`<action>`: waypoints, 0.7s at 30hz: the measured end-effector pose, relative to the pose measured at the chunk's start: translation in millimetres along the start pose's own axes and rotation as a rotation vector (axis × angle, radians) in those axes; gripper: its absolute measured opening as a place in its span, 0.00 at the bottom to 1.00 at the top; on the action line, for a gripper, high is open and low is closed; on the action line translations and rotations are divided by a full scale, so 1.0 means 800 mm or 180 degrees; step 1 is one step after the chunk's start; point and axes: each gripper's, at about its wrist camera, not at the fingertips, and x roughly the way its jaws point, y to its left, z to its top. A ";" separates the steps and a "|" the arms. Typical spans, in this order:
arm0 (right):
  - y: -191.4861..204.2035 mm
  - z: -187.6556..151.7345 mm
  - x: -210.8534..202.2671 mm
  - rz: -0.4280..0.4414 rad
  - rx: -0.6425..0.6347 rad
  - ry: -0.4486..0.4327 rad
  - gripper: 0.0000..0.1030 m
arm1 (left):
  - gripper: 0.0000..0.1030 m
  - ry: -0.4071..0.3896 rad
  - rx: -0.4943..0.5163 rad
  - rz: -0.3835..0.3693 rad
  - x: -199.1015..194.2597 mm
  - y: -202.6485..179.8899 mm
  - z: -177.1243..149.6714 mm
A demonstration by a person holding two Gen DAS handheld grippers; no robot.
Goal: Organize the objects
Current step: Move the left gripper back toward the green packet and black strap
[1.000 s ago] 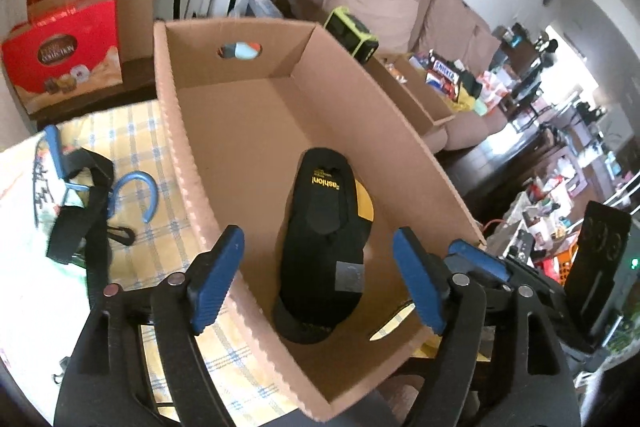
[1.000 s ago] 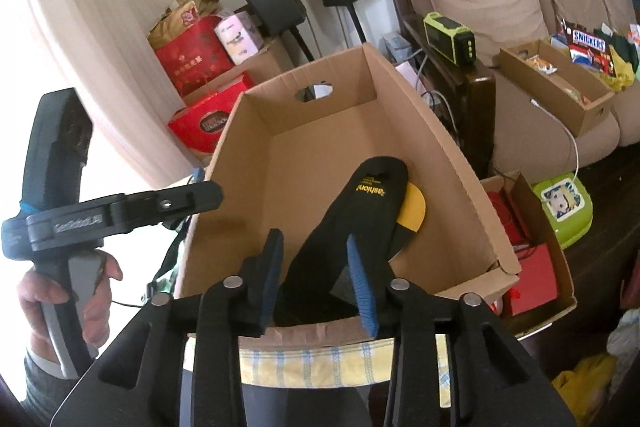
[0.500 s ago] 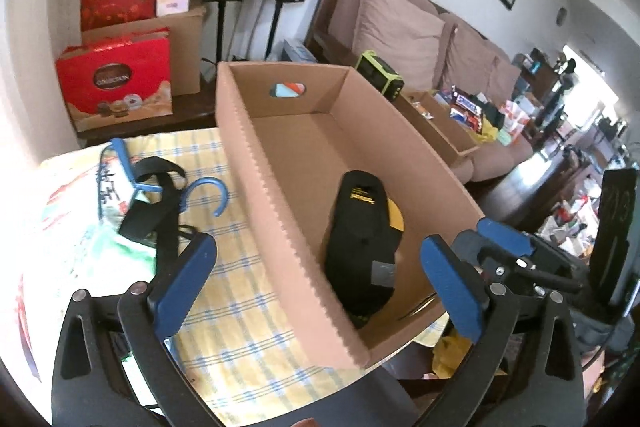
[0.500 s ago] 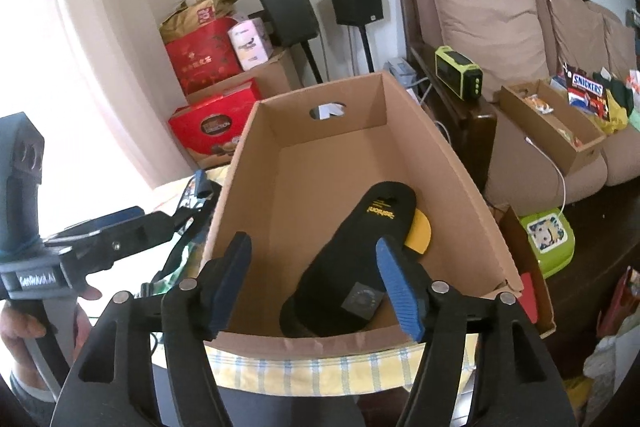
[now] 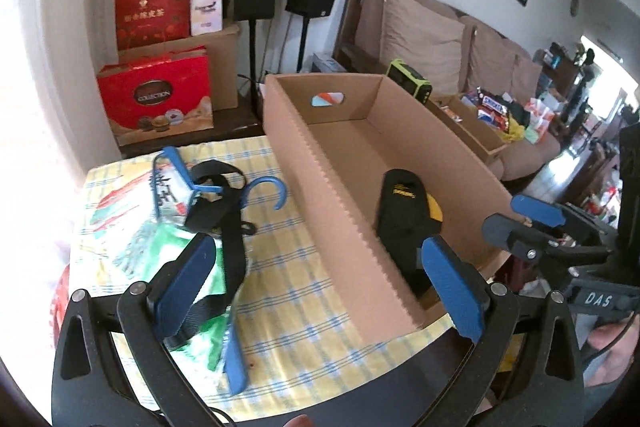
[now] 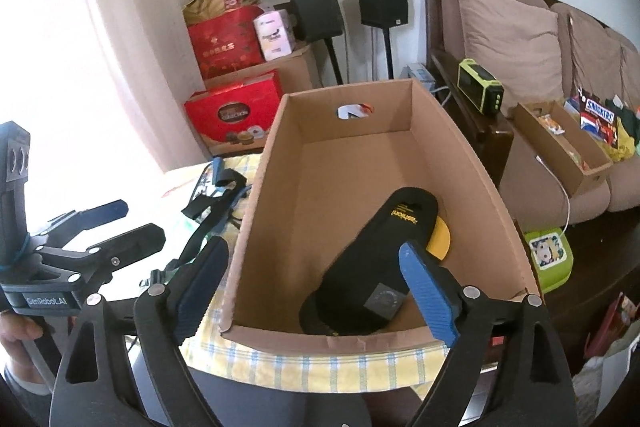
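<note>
Left gripper (image 5: 320, 287): my jaws spread wide, nothing between.
Right gripper (image 6: 312, 291): my jaws opening, nothing pinched.
Insoles (image 6: 376, 267): lying inside cardboard box (image 6: 256, 211).
Box: on checked tablecloth (image 5: 304, 307).

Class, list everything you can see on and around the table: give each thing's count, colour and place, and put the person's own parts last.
Cardboard box: one, brown, on the table, open at the top.
Insole: one, black with a yellow heel, lying inside the box.
Hanger: one, blue, on the tablecloth beside the box.
Strap: one, black, draped over the hanger.
Tablecloth: one, yellow check, covering the table.
Gift boxes: two, red, stacked behind the table.
Speakers: two, black, on stands by the wall.
Sofa: one, brown, at the right.
Left claw: one, black with blue pads, open, empty.
Right claw: one, same colours, opening, empty.
</note>
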 end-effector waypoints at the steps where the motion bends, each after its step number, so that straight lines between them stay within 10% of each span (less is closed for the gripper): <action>1: 0.003 0.000 0.000 0.0001 -0.0016 0.0010 0.89 | 1.00 -0.0020 -0.0002 0.0043 -0.003 0.004 -0.002; 21: 0.091 -0.006 0.013 0.0309 -0.0449 0.0075 0.99 | 1.00 -0.0076 -0.0222 0.0513 -0.056 0.101 -0.055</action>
